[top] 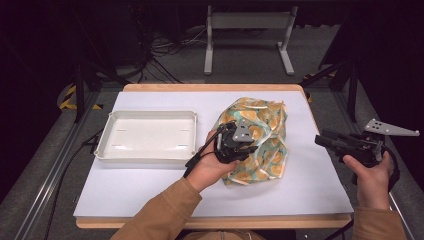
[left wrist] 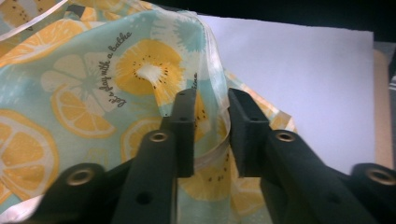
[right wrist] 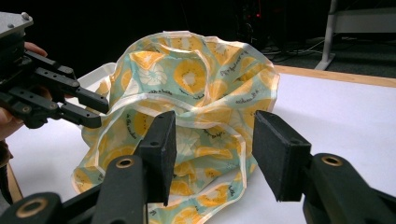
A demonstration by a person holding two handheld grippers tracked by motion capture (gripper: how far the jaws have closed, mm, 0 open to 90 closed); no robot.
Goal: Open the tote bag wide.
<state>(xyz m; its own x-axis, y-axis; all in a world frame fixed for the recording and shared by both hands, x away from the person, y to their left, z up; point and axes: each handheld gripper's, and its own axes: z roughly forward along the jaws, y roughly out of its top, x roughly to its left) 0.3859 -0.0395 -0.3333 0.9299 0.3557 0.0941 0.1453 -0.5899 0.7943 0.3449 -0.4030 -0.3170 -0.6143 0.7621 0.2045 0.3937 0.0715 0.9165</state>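
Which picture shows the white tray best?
The high view: the whole white tray lies in plain sight, left of the fruit-print cloth on the table. The right gripper view shows just a corner of it peeking out behind the cloth.

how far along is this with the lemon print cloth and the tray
Early. Done: little; the cloth lies crumpled on the table, and the white tray holds nothing. In hand: the left tool has a fold of the cloth's edge between its jaws. Left: the right tool waits open, off the cloth.
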